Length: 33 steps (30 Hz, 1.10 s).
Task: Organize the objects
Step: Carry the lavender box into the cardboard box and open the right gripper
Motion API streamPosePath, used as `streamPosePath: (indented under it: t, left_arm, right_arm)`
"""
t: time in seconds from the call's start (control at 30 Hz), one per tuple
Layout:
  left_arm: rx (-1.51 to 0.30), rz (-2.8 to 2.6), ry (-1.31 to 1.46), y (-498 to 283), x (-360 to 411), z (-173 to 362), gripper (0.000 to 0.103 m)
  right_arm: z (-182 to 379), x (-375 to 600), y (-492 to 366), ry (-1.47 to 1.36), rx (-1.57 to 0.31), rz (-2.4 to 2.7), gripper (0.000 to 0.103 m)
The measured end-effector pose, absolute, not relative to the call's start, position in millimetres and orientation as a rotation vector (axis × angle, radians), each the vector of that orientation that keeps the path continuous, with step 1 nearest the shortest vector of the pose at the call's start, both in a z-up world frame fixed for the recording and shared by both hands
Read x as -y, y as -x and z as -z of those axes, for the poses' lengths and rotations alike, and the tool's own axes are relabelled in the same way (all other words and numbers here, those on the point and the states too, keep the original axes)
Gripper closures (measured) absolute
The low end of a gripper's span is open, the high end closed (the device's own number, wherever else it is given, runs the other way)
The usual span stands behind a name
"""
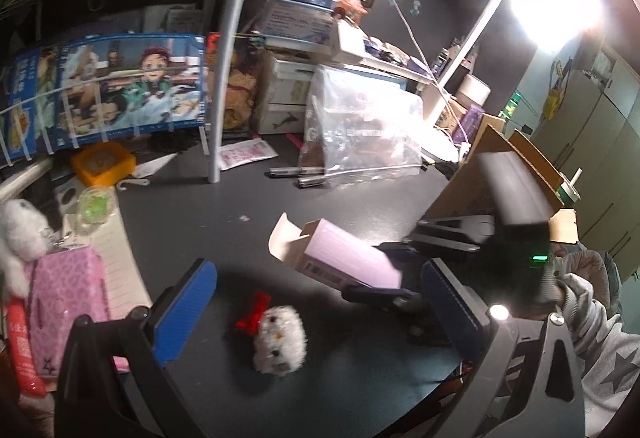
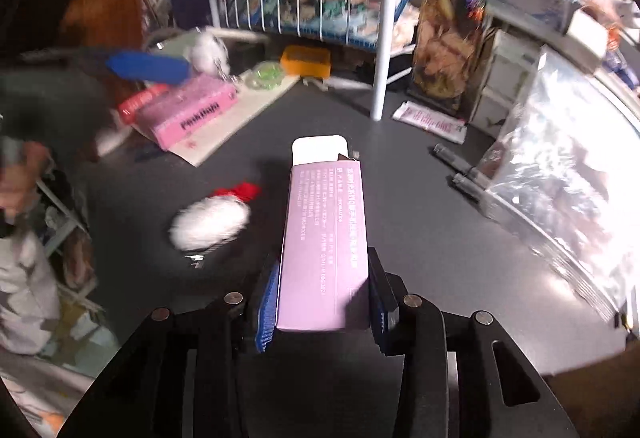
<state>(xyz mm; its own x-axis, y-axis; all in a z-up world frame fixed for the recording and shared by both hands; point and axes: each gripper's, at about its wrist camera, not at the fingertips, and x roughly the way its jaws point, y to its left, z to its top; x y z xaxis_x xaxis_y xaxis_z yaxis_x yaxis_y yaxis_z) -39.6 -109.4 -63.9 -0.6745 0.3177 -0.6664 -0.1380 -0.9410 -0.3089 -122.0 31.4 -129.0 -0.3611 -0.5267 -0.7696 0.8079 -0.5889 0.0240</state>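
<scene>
Right wrist view: right gripper (image 2: pixel 324 294) pinches one lilac box (image 2: pixel 324 238), flap open, above desk (image 2: pixel 420 222). One plush (image 2: pixel 210 224) lies left of box. Left gripper (image 1: pixel 316 302) fingers spread, empty.

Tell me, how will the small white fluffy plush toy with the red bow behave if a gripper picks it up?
The white fluffy plush toy with the red bow looks soft, so it would probably squash between the pads rather than resist. It seems light for its size. Its rounded body lies on the dark tabletop, so a push might roll it.
</scene>
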Motion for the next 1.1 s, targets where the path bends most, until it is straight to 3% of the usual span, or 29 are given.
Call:
streamPosePath:
  t: [0.33,0.5,0.6,1.1]
  left_arm:
    - [0.34,-2.505,0.956,54.2,51.4,31.1,0.003]
    - [0.27,-2.465,0.907,60.8,18.6,6.1,0.029]
    - [0.222,-2.439,0.896,69.3,-2.7,-5.7,0.036]
    - [0.053,-2.296,0.947,131.8,-115.7,-40.3,0.037]
  right_arm:
    - [51.7,-72.1,68.9,-0.795,-0.404,2.099,0.07]
    - [22.9,-101.8,63.4,-0.754,-0.388,2.176,0.07]
    - [11.0,-118.2,64.0,-0.744,-0.39,2.226,0.07]
    - [-22.1,-228.1,88.9,-0.821,-0.248,2.399,0.07]
